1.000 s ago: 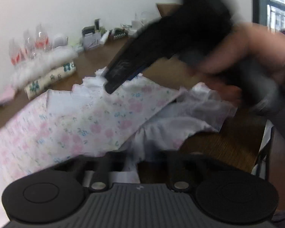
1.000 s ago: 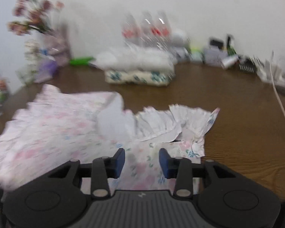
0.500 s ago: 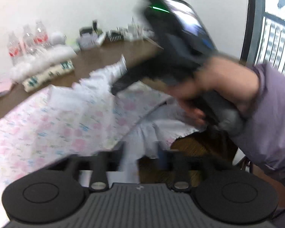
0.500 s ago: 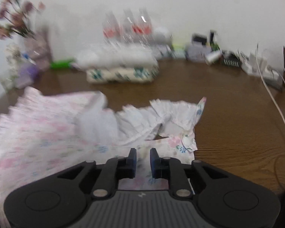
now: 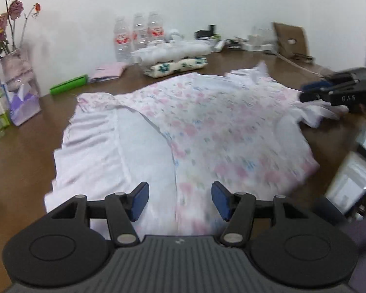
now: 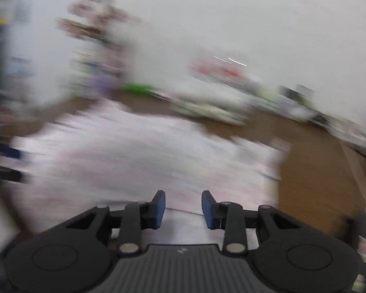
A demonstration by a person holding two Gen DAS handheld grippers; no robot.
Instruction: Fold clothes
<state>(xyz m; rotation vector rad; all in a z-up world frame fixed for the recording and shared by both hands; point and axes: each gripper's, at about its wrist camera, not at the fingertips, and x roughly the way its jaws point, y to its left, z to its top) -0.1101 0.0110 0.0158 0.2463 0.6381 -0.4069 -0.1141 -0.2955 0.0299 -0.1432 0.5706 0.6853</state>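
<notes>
A white garment with pink and blue flowers (image 5: 207, 131) lies spread on the brown wooden table (image 5: 17, 166), its plain frilled part (image 5: 97, 146) turned up at the left. My left gripper (image 5: 180, 201) stands open just above the garment's near edge, nothing between its blue pads. The right gripper (image 5: 334, 92) shows at the right edge of the left wrist view, over the garment's frilly right corner. In the right wrist view, heavily blurred, the right gripper (image 6: 183, 207) is open above the same garment (image 6: 139, 161), holding nothing.
Along the back wall stand three water bottles (image 5: 139, 36), a stack of folded cloths (image 5: 175, 58), a vase of roses (image 5: 14, 73), a tissue pack (image 5: 24, 100), a green bar (image 5: 68, 84) and small clutter. A white cable (image 5: 295, 64) runs at the right.
The left gripper has opened and let go of the cloth, then swung left to face the whole garment. The right gripper closed briefly, is open again and is moving fast.
</notes>
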